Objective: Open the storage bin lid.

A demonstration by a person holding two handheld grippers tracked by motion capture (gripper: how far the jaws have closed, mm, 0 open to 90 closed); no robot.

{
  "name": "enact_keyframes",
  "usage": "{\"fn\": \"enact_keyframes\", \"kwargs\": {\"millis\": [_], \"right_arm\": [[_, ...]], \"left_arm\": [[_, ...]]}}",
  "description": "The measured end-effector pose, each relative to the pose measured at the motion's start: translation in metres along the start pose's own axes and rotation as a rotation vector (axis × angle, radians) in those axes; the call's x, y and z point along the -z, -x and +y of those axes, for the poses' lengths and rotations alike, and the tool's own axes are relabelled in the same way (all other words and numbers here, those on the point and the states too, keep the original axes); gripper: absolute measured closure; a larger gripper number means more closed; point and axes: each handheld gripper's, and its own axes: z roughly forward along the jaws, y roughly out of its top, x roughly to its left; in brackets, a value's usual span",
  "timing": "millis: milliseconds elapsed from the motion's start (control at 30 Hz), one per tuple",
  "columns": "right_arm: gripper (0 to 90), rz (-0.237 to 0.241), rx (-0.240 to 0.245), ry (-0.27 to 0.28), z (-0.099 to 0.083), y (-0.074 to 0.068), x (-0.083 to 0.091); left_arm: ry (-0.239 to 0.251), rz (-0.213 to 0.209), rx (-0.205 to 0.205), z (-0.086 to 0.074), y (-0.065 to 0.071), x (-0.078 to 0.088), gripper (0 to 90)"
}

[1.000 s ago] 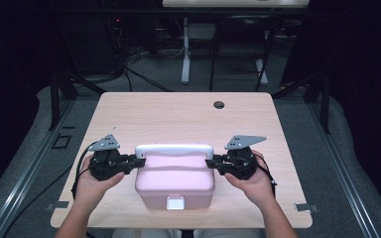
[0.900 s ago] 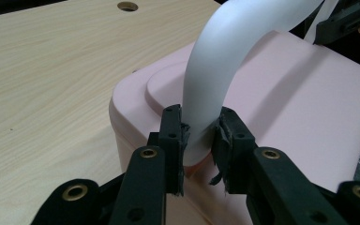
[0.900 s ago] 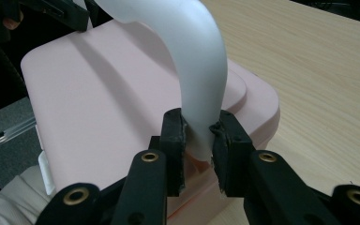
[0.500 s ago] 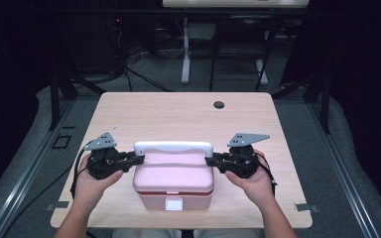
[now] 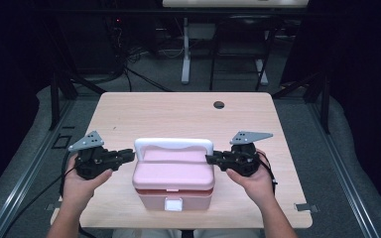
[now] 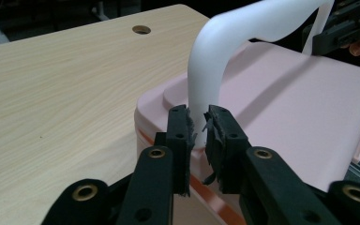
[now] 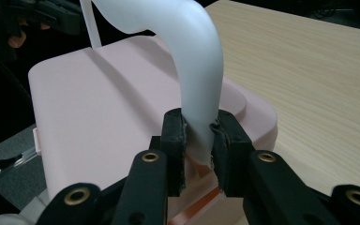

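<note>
Centrally, the pink box sits on the surface; the left hand-held gripper has just been closing on the white handle's left foot; the right hand-held gripper clamps its right foot.

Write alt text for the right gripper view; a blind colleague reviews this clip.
The right gripper has its two black jaws clamped on the base of a pink box's white handle, which arches up and left. Light wooden table lies behind.

Light wooden table with pink lidded box on it

A dim lab: a bare wooden table, cables on the floor, metal rig frames.
</note>
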Motion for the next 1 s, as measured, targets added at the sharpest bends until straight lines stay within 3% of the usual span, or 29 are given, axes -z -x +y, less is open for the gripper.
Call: {"fn": "enact_keyframes", "kwargs": {"millis": [233, 467, 567, 833, 1000], "right_arm": [[75.3, 0.007, -0.016, 0.019, 0.002, 0.002, 0.002], [75.2, 0.005, -0.026, 0.032, 0.005, 0.003, 0.002], [75.2, 0.003, -0.033, 0.037, 0.005, 0.003, 0.003], [75.1, 0.001, -0.04, 0.052, 0.007, 0.004, 0.003], [75.1, -0.001, -0.043, 0.056, 0.007, 0.004, 0.003]], "left_arm": [[-0.036, -0.007, -0.003, -0.003, -0.002, -0.002, 89.4], [-0.061, -0.003, -0.002, -0.001, -0.005, -0.005, 90.0], [-0.103, 0.001, -0.013, -0.007, -0.004, -0.007, 90.0], [-0.113, 0.005, -0.015, -0.027, -0.003, -0.007, 90.0], [-0.108, -0.027, -0.01, -0.031, 0.0, -0.009, 90.0]]}}
